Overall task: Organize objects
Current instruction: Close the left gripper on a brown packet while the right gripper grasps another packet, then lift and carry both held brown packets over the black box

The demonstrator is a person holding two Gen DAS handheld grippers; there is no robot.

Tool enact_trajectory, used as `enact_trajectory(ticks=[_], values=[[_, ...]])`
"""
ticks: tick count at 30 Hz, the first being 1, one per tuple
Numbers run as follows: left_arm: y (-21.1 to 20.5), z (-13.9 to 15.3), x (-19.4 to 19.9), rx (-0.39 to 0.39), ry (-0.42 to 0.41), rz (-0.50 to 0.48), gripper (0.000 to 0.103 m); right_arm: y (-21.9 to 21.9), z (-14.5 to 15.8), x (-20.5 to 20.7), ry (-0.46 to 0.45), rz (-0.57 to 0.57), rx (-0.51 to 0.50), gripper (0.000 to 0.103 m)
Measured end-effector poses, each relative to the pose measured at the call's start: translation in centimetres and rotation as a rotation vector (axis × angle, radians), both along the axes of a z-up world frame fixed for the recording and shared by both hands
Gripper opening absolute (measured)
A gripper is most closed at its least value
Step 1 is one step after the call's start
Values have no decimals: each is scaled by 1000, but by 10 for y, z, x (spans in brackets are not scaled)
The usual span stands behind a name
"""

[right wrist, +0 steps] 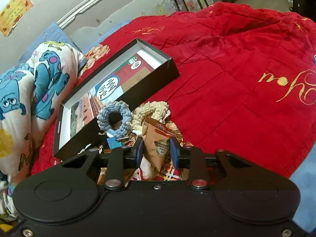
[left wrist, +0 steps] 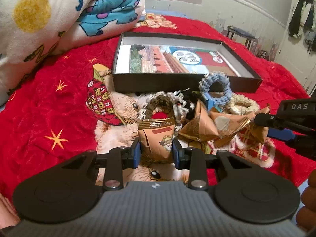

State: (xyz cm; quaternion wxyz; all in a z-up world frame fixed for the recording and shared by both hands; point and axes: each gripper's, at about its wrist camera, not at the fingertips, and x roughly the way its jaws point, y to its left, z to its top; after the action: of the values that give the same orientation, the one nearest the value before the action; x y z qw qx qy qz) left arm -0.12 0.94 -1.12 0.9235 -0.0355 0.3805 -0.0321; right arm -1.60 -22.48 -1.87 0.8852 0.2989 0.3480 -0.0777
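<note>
"Choco Magic" on brown snack packet (right wrist: 158, 148); "DAS" on right claw (left wrist: 262, 126).

We see a red blanket (right wrist: 227, 63) with gold stars and script and a plaid-dressed bear print. On it sits a black box (left wrist: 177, 83), white inside, lined with a red, green and blue picture. Left of the box lies a white quilt (left wrist: 49, 19) with blue monsters and yellow dots. Before the box: a blue scrunchie (left wrist: 214, 86), a beige one (right wrist: 152, 108), and brown packets (left wrist: 158, 138).
</note>
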Motion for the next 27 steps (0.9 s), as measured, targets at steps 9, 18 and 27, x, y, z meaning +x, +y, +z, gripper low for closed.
enact_trajectory(ticks=[9,18,27], values=[[0,7,-4,36,-51,30,36,-2,9,-7,-84,4,42,27],[-6,20,-9,61,-141,9,36,-1,18,-12,-183,32,80,27],[-4,43,1,52,-194,-12,36,8,37,-4,-296,136,120,27]])
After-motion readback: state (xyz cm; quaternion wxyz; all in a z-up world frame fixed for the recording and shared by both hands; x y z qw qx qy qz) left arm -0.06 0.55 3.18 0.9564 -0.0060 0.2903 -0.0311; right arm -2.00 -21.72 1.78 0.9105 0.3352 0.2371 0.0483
